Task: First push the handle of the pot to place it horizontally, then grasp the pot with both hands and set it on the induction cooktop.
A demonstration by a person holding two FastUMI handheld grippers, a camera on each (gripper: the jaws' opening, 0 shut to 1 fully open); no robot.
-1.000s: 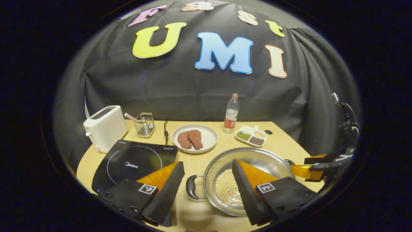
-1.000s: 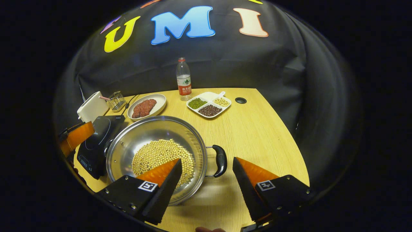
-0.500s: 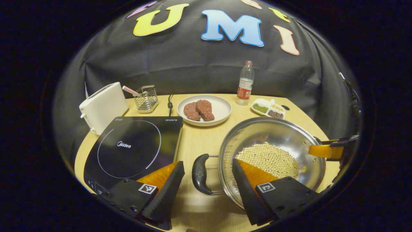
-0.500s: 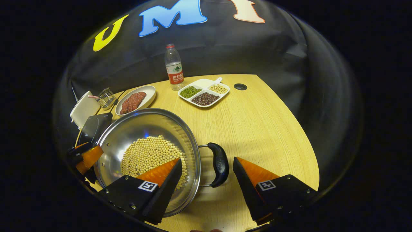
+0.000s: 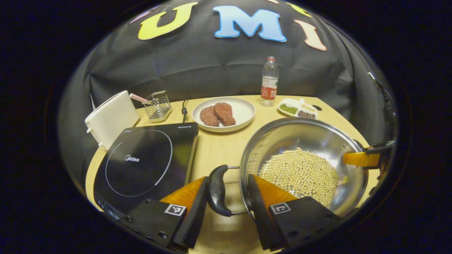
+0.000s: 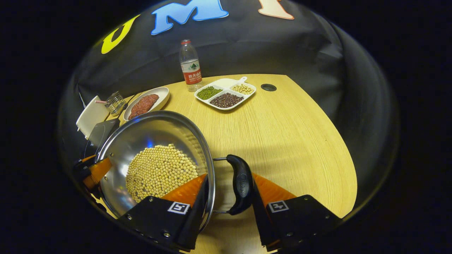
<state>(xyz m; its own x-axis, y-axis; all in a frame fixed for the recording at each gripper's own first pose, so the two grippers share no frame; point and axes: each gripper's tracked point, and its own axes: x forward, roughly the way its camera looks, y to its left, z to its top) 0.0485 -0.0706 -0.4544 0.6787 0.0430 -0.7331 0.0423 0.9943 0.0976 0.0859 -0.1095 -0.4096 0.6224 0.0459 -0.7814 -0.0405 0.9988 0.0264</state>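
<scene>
A steel pot holding soybeans stands on the wooden table, right of the black induction cooktop. My left gripper is shut on the pot's left black handle, one finger outside the handle and the other against the rim. In the right gripper view, my right gripper clamps the pot's other handle the same way, with its left finger inside the rim over the soybeans. Each view shows the other gripper's orange finger at the far rim.
Behind the cooktop are a white toaster and a wire holder. A plate of meat, a water bottle and a divided dish of beans stand at the back. Bare table lies right of the pot.
Both grippers came forward onto the pot's handles and went from wide open to closed around handle and rim. The pot looms larger in both views.
</scene>
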